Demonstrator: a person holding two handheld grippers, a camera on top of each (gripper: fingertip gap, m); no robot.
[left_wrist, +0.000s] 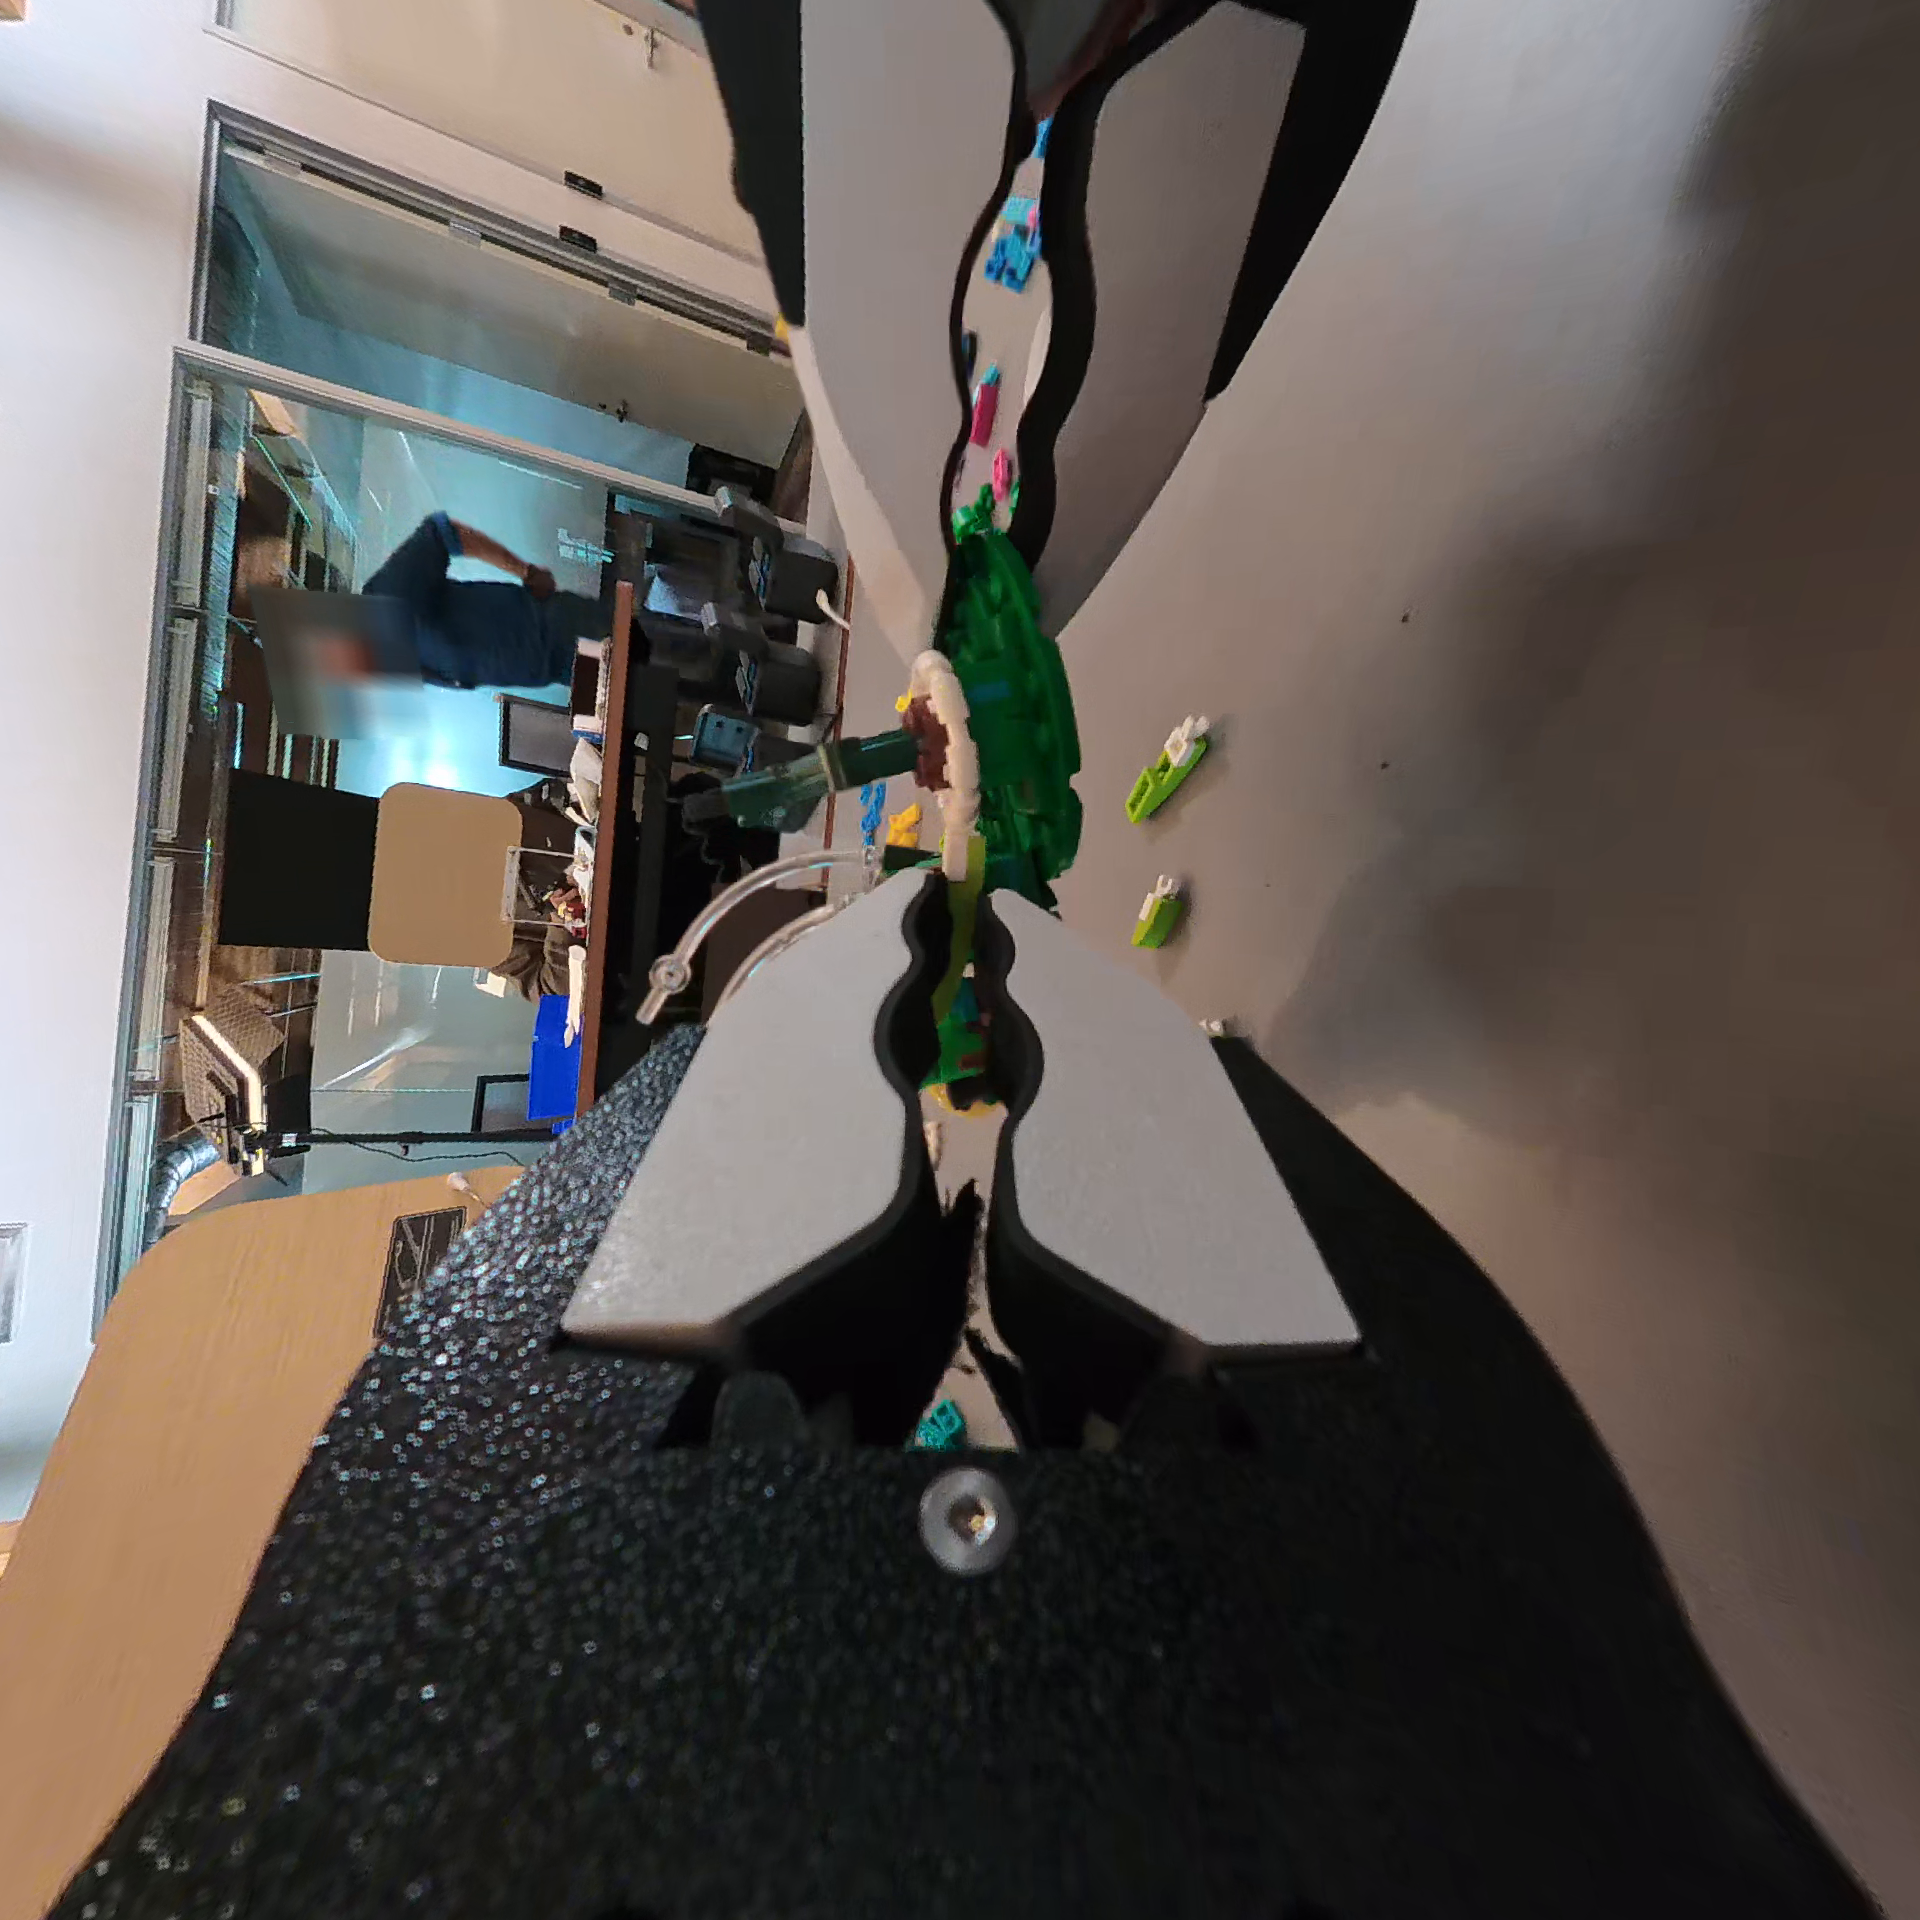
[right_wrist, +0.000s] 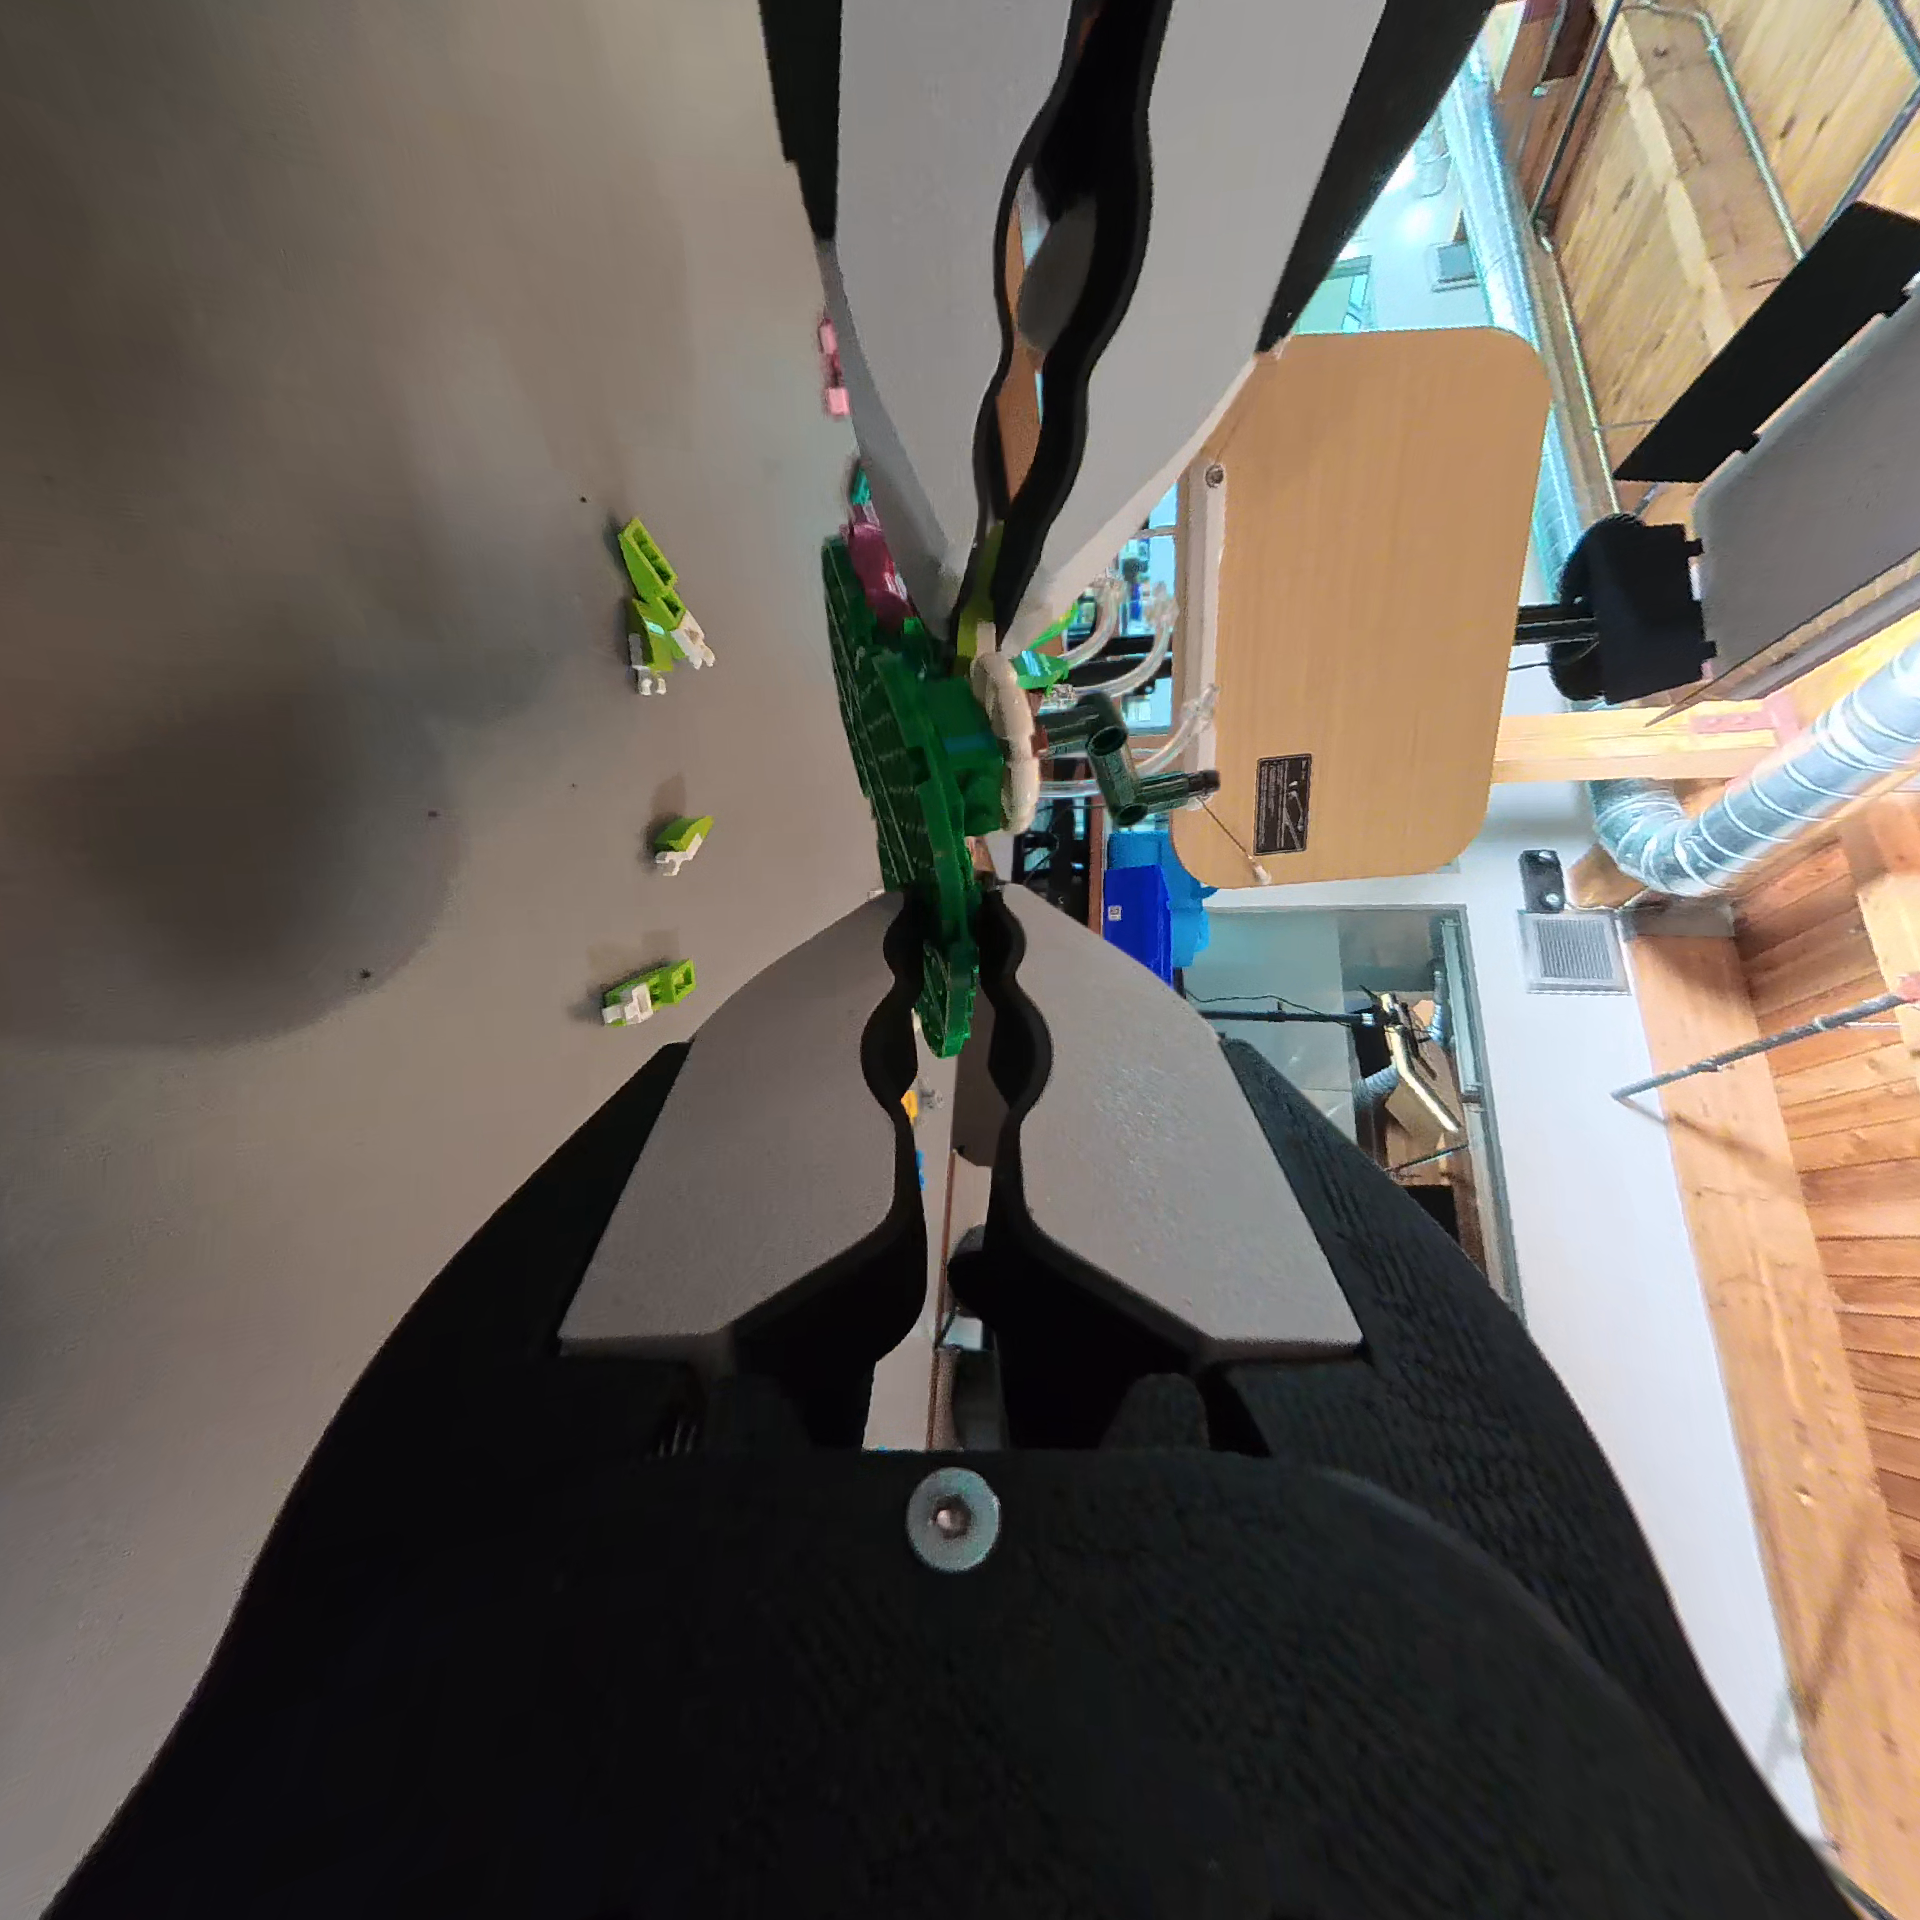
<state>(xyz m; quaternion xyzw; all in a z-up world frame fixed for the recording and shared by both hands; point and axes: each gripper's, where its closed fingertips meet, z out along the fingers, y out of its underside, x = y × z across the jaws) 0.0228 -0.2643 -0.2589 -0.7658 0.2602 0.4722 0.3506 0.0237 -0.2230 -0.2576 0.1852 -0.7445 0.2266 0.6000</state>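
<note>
In the left wrist view, my left gripper (left_wrist: 961, 914) is nearly closed, pinching a lime strip (left_wrist: 971, 883) at the near edge of the green brick model (left_wrist: 1023, 717), which keeps it lifted off the grey counter (left_wrist: 1455, 727). In the right wrist view, my right gripper (right_wrist: 951, 935) clamps the green base plate (right_wrist: 940, 977) at its near edge, steadying the opposite end, with loose lime bricks (right_wrist: 649, 997) lying left on the counter.

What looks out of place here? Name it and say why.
The green brick plate is off the grey table, held on edge between both hand-held grippers, right on its rim, left at a lime strip. Small lime pieces lie scattered.
</note>
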